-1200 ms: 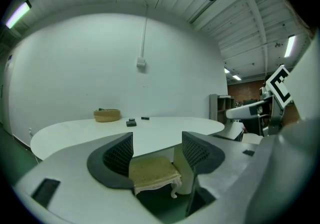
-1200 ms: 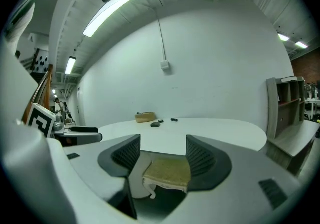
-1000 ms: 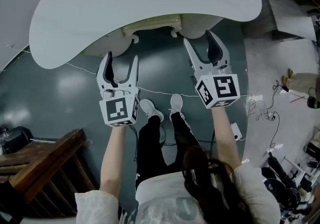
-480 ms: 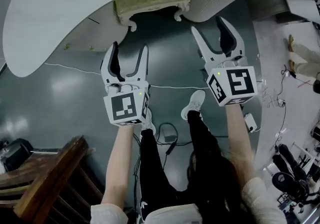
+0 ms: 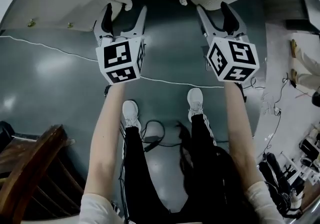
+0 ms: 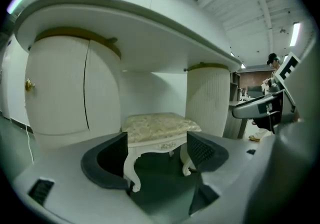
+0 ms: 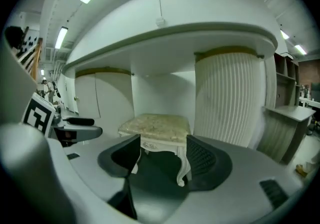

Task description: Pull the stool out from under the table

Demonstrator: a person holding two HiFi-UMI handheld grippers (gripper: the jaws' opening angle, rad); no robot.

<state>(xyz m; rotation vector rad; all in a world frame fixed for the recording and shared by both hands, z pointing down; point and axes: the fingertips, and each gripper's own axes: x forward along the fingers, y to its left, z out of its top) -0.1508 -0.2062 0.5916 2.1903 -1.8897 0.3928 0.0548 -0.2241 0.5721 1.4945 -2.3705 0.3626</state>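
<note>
The left gripper (image 5: 125,11) stands wide open and holds nothing. Its jaws have just been opening, and in the left gripper view they frame the near corner of the stool (image 6: 160,124) without touching it. The right gripper (image 5: 214,8) is also spread wide and empty. In its own view the stool's other front leg shows between the pads, still a little way off. Both grippers point slightly downward at the stool's front.

The stool is white, with a cushioned seat and curved legs. It stands on the dark floor (image 5: 60,83) in the knee space of the bench (image 6: 165,28), tucked between the rounded cabinet and the ribbed pedestal.

The likely trouble is the grip. The carved legs curve and taper, so pads that close low on them could slip. A hold on one corner alone would swing the stool into the pedestal. Pulling unevenly could tip it or make it judder on the floor. A white cable (image 5: 165,82) crosses the floor just ahead of the person's shoes (image 5: 130,113), and a dragged leg could catch it.
</note>
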